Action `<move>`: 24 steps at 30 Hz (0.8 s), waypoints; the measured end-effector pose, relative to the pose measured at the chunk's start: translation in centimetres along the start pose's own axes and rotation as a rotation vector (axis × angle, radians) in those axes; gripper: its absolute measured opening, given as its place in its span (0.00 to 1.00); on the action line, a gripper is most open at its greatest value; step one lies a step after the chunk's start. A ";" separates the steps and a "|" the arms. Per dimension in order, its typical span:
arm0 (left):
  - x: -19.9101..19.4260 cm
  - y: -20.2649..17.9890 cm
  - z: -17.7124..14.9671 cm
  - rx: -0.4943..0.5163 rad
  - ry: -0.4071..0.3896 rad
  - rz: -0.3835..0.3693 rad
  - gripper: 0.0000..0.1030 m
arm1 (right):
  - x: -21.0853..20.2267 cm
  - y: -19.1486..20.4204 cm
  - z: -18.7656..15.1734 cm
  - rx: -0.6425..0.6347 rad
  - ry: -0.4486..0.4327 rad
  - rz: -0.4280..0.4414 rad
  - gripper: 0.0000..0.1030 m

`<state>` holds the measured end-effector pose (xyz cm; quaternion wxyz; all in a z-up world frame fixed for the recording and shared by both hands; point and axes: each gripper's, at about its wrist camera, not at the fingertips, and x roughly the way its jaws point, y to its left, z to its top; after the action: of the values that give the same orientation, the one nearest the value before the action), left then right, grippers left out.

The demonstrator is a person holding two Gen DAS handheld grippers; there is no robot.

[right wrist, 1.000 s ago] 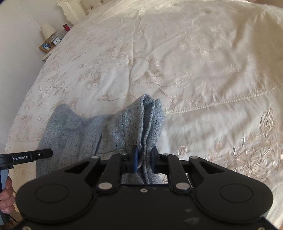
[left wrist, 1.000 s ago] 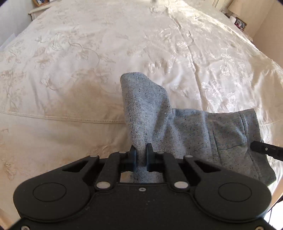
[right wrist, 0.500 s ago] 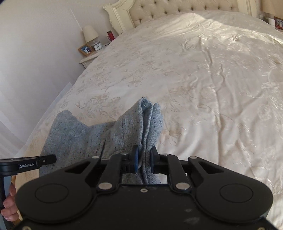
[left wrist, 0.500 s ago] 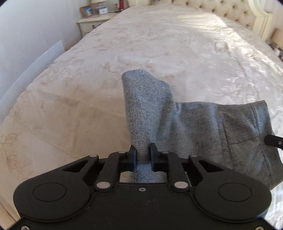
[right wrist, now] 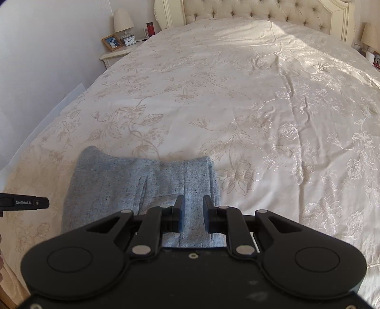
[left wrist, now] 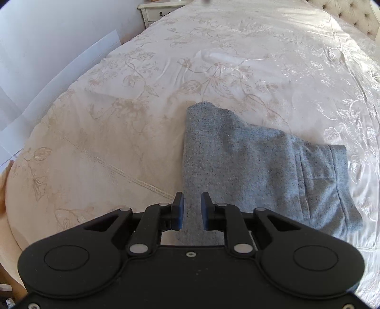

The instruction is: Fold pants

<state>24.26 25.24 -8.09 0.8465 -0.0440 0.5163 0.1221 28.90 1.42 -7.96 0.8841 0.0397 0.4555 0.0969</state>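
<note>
Bedspread (right wrist: 237, 99), cream with a raised floral pattern, covers the whole bed and fills most of both views. Beyond the bedspread's far end stands a tufted headboard (right wrist: 261, 10). Off the bedspread's far left corner sits a pale nightstand (right wrist: 114, 55) carrying a lamp (right wrist: 123, 22), a framed photo (right wrist: 111, 42) and a small clock (right wrist: 129, 41); a second lamp (right wrist: 369, 33) shows off the far right corner.

Pants (right wrist: 142, 187), grey speckled fabric folded into a compact bundle, lie flat on the bedspread near its foot edge, towards the left side as the right wrist camera sees it. In the left wrist view the pants (left wrist: 261, 166) spread rightward on the bedspread, a pocket seam visible near their right end.

Left gripper (left wrist: 192, 211) hangs over the pants' left edge with its jaws parted, fabric visible in the gap but neither finger pressing it. Right gripper (right wrist: 193, 214) sits over the pants' right edge, jaws likewise spread apart and grasping nothing. A tip of the left gripper's body pokes in at the left of the right wrist view, just beside the pants.
</note>
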 end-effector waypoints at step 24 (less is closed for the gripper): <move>-11.4 -3.8 -8.0 0.017 -0.064 -0.019 0.39 | -14.7 3.7 -6.5 -0.077 -0.122 0.017 0.22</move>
<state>13.31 18.09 -1.94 0.8641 -0.0377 0.4894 0.1111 14.81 1.87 0.54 0.9102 0.0152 0.3964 0.1191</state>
